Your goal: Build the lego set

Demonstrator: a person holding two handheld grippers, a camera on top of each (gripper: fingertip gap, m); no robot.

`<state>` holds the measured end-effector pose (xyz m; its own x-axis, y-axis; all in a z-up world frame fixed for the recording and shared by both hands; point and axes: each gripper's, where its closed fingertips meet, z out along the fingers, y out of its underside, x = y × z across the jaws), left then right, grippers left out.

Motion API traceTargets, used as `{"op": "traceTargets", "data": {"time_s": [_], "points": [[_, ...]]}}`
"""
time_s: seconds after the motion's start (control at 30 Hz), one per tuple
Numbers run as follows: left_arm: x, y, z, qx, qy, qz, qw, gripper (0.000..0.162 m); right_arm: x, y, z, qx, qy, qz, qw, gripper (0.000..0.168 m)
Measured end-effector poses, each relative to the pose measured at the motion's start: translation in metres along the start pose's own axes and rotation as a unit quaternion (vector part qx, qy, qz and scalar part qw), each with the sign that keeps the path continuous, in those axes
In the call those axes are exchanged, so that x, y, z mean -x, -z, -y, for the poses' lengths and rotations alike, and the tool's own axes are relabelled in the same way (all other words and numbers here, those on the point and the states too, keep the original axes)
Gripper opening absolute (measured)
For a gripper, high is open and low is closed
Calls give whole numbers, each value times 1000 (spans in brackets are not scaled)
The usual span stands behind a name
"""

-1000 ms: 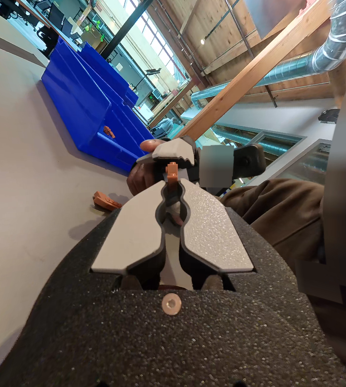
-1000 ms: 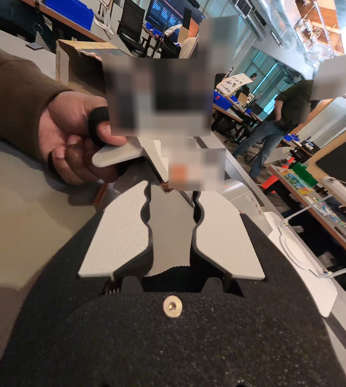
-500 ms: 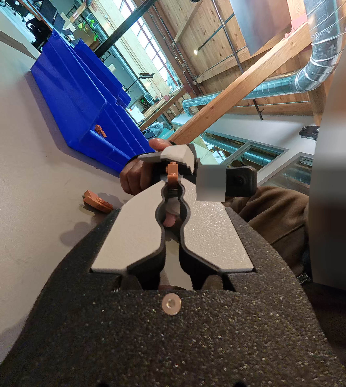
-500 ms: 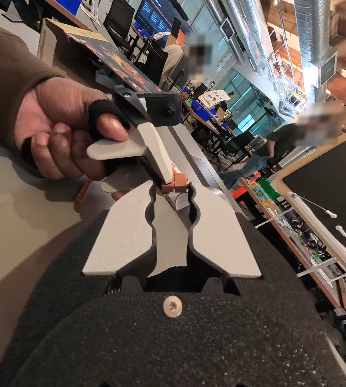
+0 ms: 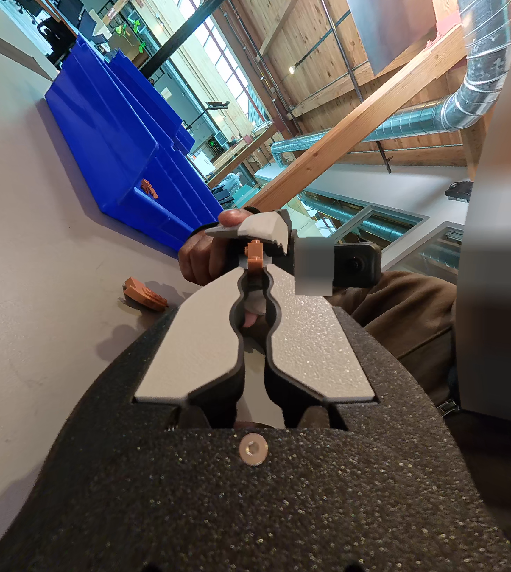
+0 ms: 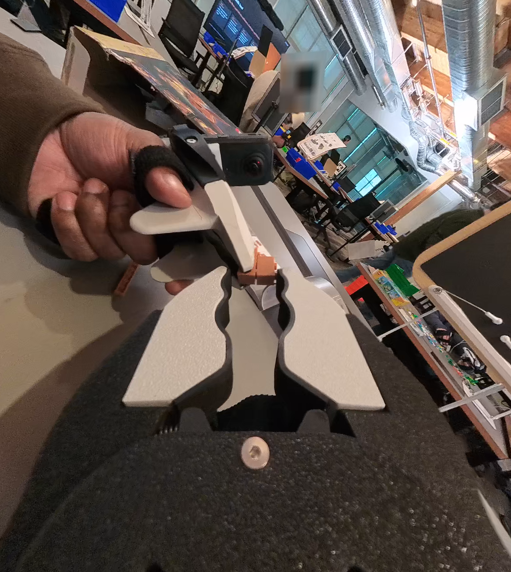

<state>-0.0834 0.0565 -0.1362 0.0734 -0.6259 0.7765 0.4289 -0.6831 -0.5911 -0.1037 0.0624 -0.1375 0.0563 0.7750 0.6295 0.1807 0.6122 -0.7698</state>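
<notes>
In the left wrist view my left gripper (image 5: 255,268) is shut on a small orange-brown lego piece (image 5: 254,258), held above the grey table (image 5: 31,278). The right gripper's fingers (image 5: 260,227), held by a hand, sit right behind the piece and touch it. In the right wrist view my right gripper (image 6: 254,275) has its jaws closed in on the same brown lego piece (image 6: 260,270). The left gripper's finger (image 6: 232,229) comes down onto the piece from the upper left. How the small parts join is hidden.
A loose brown lego piece (image 5: 144,294) lies on the table left of the grippers; it also shows in the right wrist view (image 6: 126,278). Blue bins (image 5: 109,139) stand behind, one with a brown piece (image 5: 149,188) inside. A cardboard box (image 6: 124,71) stands far left. Less than 4 cm separates the two grippers' tips.
The right gripper's jaws have narrowed onto the brown piece. Both grippers stay tip to tip and have tilted slightly together. The left gripper keeps its grip.
</notes>
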Motion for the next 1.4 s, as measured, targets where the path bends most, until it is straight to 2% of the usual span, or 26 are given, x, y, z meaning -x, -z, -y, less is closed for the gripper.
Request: {"op": "traceTargets", "data": {"time_s": [0.67, 0.83, 1.1, 1.23, 1.4], "points": [[-1, 0, 1, 1, -5, 7, 1000, 8, 1, 0, -1, 9, -3, 6, 1000, 22], [-1, 3, 3, 4, -20, 16, 1000, 15, -3, 1, -4, 12, -15, -1, 1000, 22], [2, 3, 1, 8, -25, 22, 999, 8, 0, 2, -3, 5, -12, 5, 1000, 22], [-3, 1, -5, 28, -26, 7, 999, 8, -2, 1, -4, 8, 4, -5, 1000, 37], [-6, -1, -9, 39, -17, -4, 999, 8, 6, 3, 1, -7, 30, 6, 999, 28]]}}
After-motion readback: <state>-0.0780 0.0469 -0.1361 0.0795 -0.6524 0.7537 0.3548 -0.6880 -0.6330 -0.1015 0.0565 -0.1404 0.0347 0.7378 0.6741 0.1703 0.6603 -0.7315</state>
